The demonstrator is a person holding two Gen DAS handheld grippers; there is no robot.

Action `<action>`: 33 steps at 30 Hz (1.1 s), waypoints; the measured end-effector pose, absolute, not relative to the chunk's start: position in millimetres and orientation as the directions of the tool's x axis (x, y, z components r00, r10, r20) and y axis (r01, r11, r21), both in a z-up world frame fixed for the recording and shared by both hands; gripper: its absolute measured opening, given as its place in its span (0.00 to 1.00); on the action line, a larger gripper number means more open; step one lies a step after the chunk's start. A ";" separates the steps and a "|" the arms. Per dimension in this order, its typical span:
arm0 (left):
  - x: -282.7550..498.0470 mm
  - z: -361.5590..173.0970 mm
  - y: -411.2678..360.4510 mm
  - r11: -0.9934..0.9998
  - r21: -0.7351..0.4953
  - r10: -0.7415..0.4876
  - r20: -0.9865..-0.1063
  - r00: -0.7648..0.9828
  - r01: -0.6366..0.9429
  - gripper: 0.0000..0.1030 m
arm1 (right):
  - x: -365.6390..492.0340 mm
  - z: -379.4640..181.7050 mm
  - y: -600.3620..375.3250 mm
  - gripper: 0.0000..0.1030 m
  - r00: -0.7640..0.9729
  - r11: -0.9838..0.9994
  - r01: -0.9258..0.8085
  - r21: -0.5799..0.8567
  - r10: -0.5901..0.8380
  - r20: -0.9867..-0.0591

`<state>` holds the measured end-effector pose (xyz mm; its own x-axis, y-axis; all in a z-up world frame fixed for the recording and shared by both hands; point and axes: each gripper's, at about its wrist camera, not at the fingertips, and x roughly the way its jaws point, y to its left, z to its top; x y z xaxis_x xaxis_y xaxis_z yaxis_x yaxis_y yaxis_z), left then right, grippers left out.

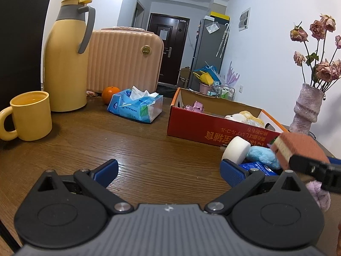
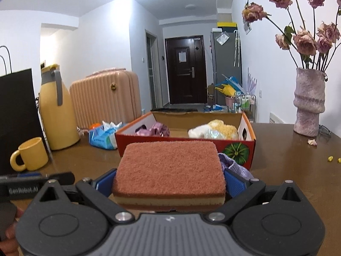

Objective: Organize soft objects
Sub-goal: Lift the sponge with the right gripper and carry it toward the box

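My right gripper (image 2: 170, 181) is shut on a reddish-brown scouring sponge (image 2: 169, 168), held level just in front of the red cardboard box (image 2: 185, 147). The same sponge (image 1: 298, 149) shows at the right of the left wrist view. The box (image 1: 213, 132) holds a yellow-white plush (image 2: 215, 130) and a pink-purple soft item (image 2: 156, 129). My left gripper (image 1: 169, 170) is open over bare table. Near its right finger lie a white round pad (image 1: 235, 149), a blue fluffy item (image 1: 263, 155) and a lilac fluffy item (image 1: 319, 192). A lilac cloth (image 2: 231, 163) lies beside the sponge.
On the wooden table (image 1: 127, 149) stand a yellow mug (image 1: 32, 116), a yellow thermos jug (image 1: 66, 57), a tissue pack (image 1: 136, 105), an orange (image 1: 109, 93) and a vase of dried roses (image 2: 309, 102). A pink suitcase (image 1: 125, 59) stands behind. A black bag (image 2: 17, 115) is at the left.
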<state>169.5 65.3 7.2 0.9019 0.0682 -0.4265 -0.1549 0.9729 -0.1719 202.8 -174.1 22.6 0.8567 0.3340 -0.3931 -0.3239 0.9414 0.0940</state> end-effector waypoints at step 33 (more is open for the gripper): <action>206.8 -6.1 4.6 0.992 -0.101 0.012 -0.488 0.873 -0.070 1.00 | 239.4 35.1 -251.7 0.98 0.919 0.974 -0.211 0.081 0.225 -0.323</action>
